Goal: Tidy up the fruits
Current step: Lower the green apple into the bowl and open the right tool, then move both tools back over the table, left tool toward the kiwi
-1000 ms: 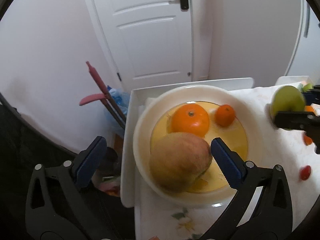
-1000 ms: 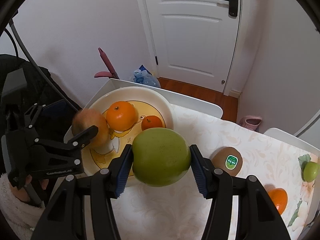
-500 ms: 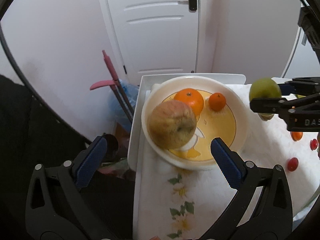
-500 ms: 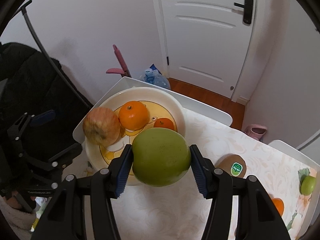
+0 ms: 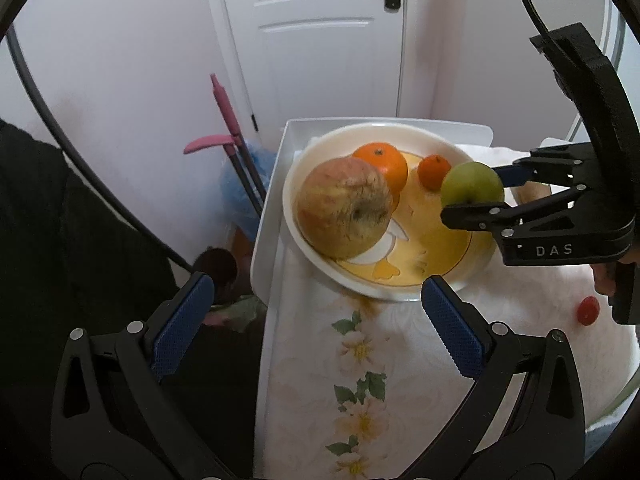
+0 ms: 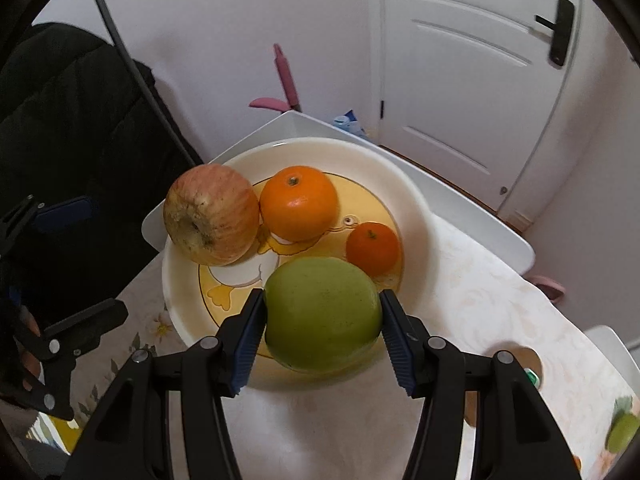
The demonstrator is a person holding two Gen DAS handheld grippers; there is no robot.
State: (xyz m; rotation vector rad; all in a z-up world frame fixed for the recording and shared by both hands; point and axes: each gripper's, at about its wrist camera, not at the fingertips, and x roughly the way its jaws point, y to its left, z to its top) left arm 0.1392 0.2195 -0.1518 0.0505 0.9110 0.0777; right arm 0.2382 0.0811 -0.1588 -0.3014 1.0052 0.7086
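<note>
Green and round, the apple [image 6: 322, 314] sits pinched between the blue pads [image 6: 247, 342] of the right gripper [image 6: 322, 320], held over the bowl [image 6: 404, 196] at its 5 o'clock edge in the right wrist view. From the left wrist camera the same apple [image 5: 472, 184] hangs at the bowl's [image 5: 296, 168] 3 o'clock side, with the right gripper [image 5: 486, 192] reaching in from the right.

Inside the bowl lie three fruits. A big red-yellow apple [image 6: 212, 214] rests at 9 o'clock, touching the orange [image 6: 298, 202] at 12 o'clock. A small tangerine [image 6: 373, 246] lies at 3 o'clock, just beside the green apple.

The left gripper [image 5: 316, 326] hangs near the bowl's 6 o'clock edge, its jaws spread wide and holding nothing. A floral cloth [image 5: 360, 360] covers the white table [image 5: 268, 216] under the bowl. A cherry tomato [image 5: 589, 310] lies on the cloth at 4 o'clock from the bowl, well apart. In the right wrist view a kiwi [image 6: 528, 364] shows partly behind the right finger, and another green fruit [image 6: 622, 430] is blurred at the far right.
</note>
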